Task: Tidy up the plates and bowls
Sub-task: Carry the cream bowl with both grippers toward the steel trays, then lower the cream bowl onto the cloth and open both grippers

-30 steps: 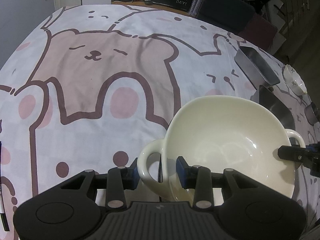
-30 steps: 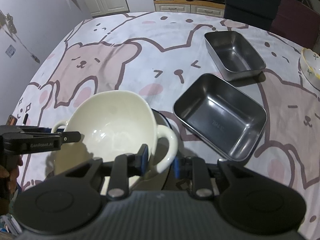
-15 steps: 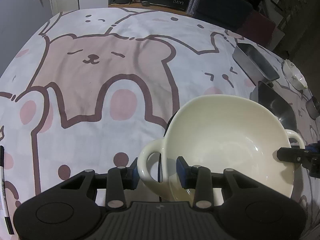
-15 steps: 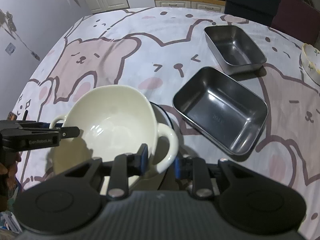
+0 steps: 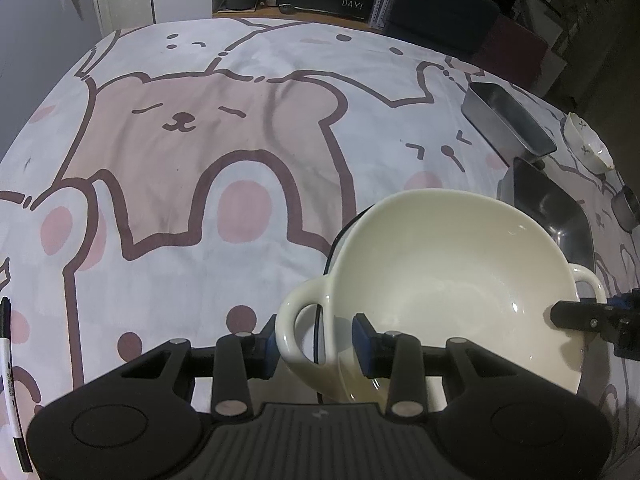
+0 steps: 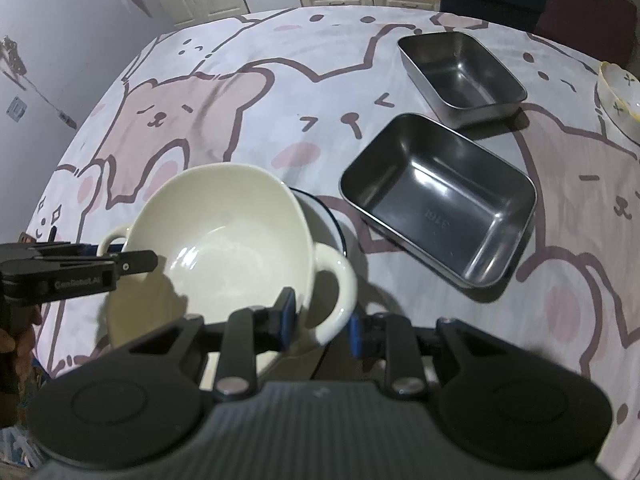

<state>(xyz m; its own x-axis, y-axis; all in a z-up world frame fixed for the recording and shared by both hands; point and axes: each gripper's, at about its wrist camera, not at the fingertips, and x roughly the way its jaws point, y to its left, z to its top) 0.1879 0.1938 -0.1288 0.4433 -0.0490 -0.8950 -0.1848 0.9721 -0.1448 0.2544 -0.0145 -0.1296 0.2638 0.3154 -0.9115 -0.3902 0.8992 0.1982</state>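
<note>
Nothing much has shifted since a second ago: my left tongs (image 5: 316, 336) and right tongs (image 6: 322, 318) each stay clamped on a handle of the cream bowl (image 5: 452, 280), carried between them above a dark-rimmed plate (image 6: 326, 216) on the bench (image 6: 248, 128), directly beneath.

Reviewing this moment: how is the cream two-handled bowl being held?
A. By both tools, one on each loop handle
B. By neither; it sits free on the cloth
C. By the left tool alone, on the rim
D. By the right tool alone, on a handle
A: the left tool straddles one loop handle of the cream bowl, and the right tool straddles the opposite handle.
</note>
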